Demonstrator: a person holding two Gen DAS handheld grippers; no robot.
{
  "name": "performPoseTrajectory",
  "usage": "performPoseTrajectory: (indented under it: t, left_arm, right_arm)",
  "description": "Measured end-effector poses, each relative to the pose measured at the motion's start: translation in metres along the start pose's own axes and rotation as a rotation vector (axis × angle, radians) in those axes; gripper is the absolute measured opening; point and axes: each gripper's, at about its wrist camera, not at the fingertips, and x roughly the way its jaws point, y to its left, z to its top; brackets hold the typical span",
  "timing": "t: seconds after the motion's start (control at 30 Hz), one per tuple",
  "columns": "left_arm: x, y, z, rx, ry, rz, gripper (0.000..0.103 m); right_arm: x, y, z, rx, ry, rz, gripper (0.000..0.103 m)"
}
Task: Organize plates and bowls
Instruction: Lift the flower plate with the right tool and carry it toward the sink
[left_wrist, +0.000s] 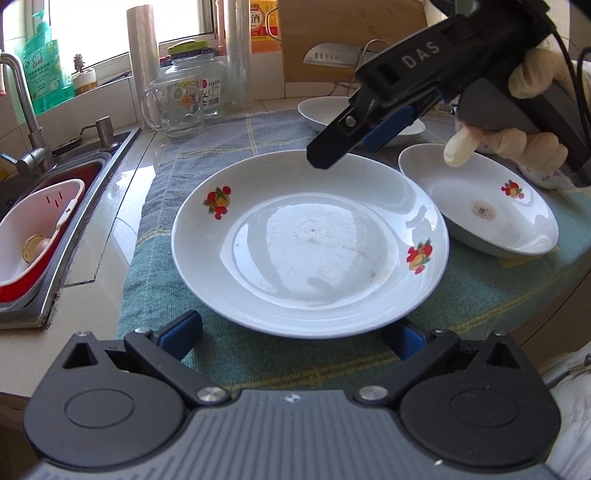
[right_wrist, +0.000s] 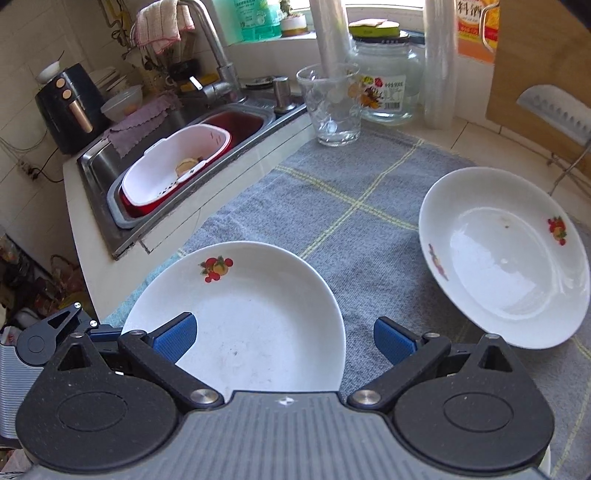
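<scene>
Three white plates (left_wrist: 310, 240) lie on the checked cloth (left_wrist: 229, 133), both grippers (left_wrist: 295, 339) spread wide, holding nothing.

A large white plate (left_wrist: 310, 243) lies flat and upright on the checked cloth near the middle of the tabletop, with red-and-orange fruit motifs on its left and right rim and faint smudges on its glossy well; to its right, just beside it, sits a smaller white dish (left_wrist: 480, 206) with one fruit motif on its right and a brownish stain at its centre; farther back, a third white dish (left_wrist: 325, 110) rests on the cloth, partly hidden; in the right wrist view this far dish (right_wrist: 506, 254) shows two fruit motifs
</scene>
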Motion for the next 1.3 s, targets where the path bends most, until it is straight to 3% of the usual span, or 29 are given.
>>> performPoseTrajectory:
  t: [0.33,0.97,1.3]
  left_arm:
    - [-0.004,0.004,-0.001,0.021,-0.011,-0.019,0.099]
    - [-0.010,0.006,0.007,0.033,-0.031,-0.074,0.094]
    - [-0.006,0.016,0.022,0.059,-0.053,-0.042,0.094]
  right_arm:
    - [0.032,-0.012,0.011,-0.027,0.106,0.130,0.082]
    - [0.034,-0.016,0.015,-0.027,0.114,0.182,0.082]
    - [0.033,-0.022,0.032,-0.049,0.074,0.173,0.082]
